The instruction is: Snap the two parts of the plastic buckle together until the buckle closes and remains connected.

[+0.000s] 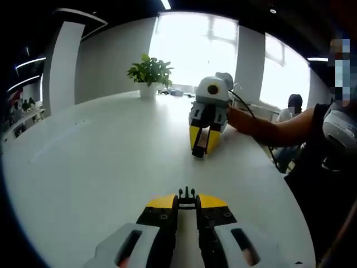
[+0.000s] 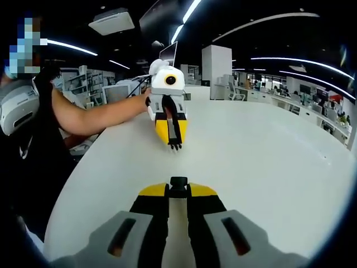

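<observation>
White tabletop is seen beneath both grippers, with a bright window wall behind it in the left gripper view and an open office with ceiling strip lights behind it in the right gripper view. A potted plant is noted at the table's far edge, ahead and to the left of the left gripper.

Left gripper: the jaws are pressed nearly together on the pronged buckle part, which is pinched at the tips with its prongs pointing forward. The same gripper is recorded in the right gripper view, straight ahead across the table, held by a bare forearm, with the dark pronged part protruding from its tips.

Right gripper: the jaws are drawn close on the socket buckle part, a small black block nipped between the tips. In the left gripper view this gripper is seen ahead and slightly right, tips lowered to the table; the part in it cannot be made out clearly there.

Both buckle halves are well apart, facing each other above the table. A person is seen at the table's edge.
</observation>
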Demonstrator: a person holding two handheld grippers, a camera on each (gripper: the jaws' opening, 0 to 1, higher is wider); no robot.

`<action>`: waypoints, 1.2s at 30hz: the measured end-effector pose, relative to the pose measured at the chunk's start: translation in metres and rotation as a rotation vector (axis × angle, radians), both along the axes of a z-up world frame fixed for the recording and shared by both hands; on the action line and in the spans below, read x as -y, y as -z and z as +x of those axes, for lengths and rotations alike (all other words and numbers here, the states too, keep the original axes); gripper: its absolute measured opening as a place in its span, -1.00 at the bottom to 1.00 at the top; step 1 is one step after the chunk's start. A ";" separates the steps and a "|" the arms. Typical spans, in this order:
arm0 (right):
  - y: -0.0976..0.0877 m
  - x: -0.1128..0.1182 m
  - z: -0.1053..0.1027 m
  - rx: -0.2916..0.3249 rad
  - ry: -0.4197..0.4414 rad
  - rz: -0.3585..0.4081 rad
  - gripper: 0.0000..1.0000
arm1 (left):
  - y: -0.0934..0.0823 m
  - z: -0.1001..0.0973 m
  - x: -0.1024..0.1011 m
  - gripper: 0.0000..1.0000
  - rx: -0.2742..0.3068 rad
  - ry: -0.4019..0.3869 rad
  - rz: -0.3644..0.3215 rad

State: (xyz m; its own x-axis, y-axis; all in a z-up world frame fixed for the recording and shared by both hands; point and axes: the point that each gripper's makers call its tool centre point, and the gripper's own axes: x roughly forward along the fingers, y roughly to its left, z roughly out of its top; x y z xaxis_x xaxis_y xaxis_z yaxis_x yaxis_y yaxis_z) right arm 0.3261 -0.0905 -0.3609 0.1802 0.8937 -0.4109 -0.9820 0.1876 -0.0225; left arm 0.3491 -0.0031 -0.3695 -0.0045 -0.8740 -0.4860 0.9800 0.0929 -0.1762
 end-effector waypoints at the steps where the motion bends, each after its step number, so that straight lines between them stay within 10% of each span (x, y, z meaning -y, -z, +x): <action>1: 0.000 0.000 0.000 0.000 0.000 0.001 -0.79 | 0.000 0.000 0.000 -0.78 -0.001 0.000 -0.001; 36: 0.002 -0.002 0.000 0.000 -0.002 -0.003 -0.79 | 0.002 -0.003 0.004 -0.78 0.015 0.017 0.003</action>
